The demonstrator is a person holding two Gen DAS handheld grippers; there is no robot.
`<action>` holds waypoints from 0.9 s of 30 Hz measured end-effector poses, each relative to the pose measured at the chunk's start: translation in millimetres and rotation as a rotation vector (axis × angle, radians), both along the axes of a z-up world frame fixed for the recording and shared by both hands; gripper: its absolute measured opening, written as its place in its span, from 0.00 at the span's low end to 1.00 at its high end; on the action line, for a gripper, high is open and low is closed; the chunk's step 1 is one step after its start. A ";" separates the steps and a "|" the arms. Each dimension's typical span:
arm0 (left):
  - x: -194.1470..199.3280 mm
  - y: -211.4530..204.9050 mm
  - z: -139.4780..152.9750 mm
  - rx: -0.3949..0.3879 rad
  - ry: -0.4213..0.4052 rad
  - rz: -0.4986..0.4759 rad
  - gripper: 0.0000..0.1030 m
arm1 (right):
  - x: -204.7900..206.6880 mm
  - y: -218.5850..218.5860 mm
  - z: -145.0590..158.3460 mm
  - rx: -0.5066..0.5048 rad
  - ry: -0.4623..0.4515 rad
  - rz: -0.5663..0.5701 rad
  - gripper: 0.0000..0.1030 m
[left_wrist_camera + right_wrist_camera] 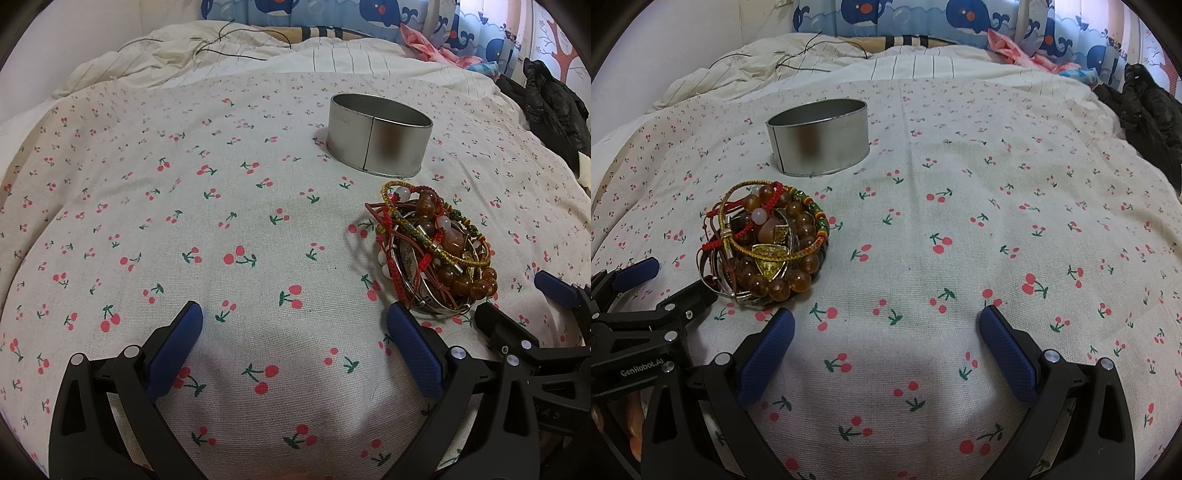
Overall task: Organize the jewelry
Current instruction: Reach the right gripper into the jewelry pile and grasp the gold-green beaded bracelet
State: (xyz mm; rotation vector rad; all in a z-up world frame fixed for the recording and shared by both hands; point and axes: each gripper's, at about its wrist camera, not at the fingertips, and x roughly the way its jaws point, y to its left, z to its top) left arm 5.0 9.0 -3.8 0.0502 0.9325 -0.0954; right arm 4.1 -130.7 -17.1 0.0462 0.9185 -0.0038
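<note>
Left wrist view: the left gripper (294, 325) is seen with its blue fingers (186, 332) spread wide, nothing held, above a cherry-print bedspread (221, 221). A heap of jewelry (434, 254), beaded bracelets and woven cords, is piled just beyond the right-hand finger. An open metal tin (378, 136) stands farther back.

Right wrist view: the right gripper (886, 325) is shown with fingers (1004, 339) likewise spread and empty. The jewelry lies ahead to the left, the tin behind it.
</note>
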 end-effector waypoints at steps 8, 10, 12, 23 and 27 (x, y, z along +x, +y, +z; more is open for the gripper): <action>18.6 10.0 16.5 -0.040 0.079 -0.089 0.93 | 6.2 -22.0 24.9 0.080 0.044 0.152 0.94; 21.7 19.2 24.8 -0.072 0.057 -0.071 0.93 | 7.1 -28.7 35.2 0.116 0.007 0.169 0.94; 24.2 25.6 28.8 -0.083 0.041 -0.053 0.93 | 15.7 -35.3 43.4 0.161 -0.018 0.203 0.94; 31.0 38.8 24.7 -0.157 0.069 -0.036 0.93 | 65.9 -17.1 30.2 0.207 0.058 0.417 0.51; 29.9 40.0 24.9 -0.168 0.067 -0.043 0.93 | 72.7 -6.6 28.1 0.211 0.067 0.462 0.49</action>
